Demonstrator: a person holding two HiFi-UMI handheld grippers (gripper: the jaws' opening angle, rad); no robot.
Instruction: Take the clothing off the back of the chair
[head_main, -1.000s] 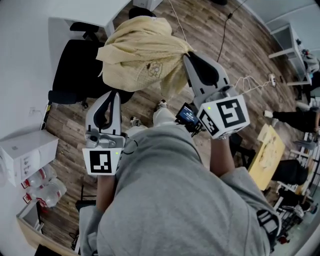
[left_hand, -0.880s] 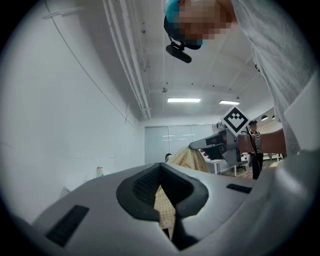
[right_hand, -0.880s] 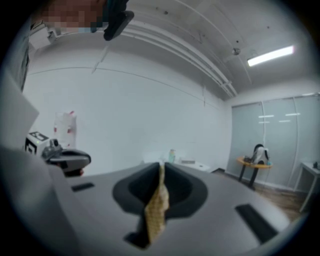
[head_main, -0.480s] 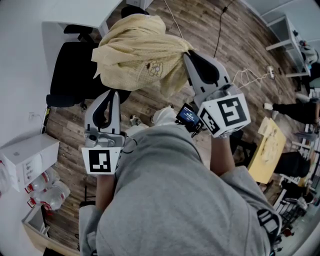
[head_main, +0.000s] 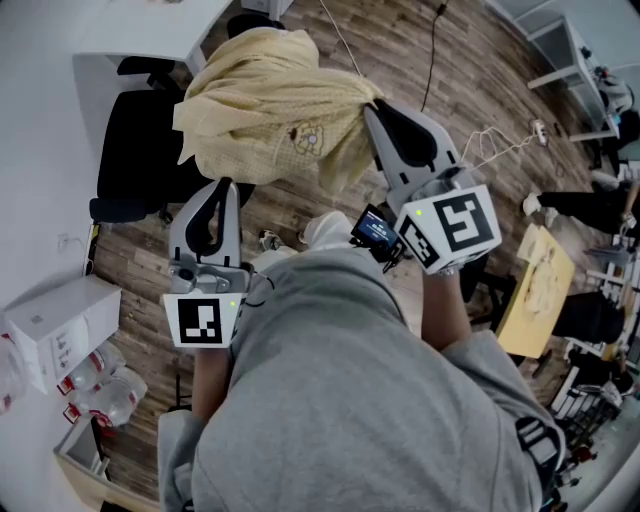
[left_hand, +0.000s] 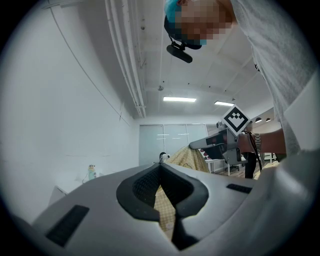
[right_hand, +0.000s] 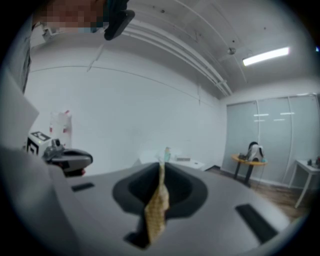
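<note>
**Entry: 1 pale yellow garment, carried on 2 tongs**

- **Clothing** (head_main: 265, 110): 1 piece of pale yellow fabric with a fine check and a small printed motif. It is bunched into a loose mound and hangs between and ahead of the 2 tongs. The head view cannot show whether it touches anything beneath it.
- **Left tongs** (head_main: 225, 187): pressed together on a fold of the lower edge of the clothing. In the left gripper view a strip of checked cloth runs down between the pads.
- **Right tongs** (head_main: 372, 108): pressed together on a gathered corner of the same clothing. In the right gripper view a thin tail of cloth hangs down through the pads.
- **Chair** (head_main: 130, 150): 1 black office chair, ahead of the left tongs and to their left. The clothing overlaps its near edge in the head view.
- **Worktop** (head_main: 140, 25): white, beyond the chair.
- **Floor** (head_main: 470, 90): wood planks, below both tongs.
- **Box** (head_main: 55, 320): white, on the floor, left of the left tongs.
</note>
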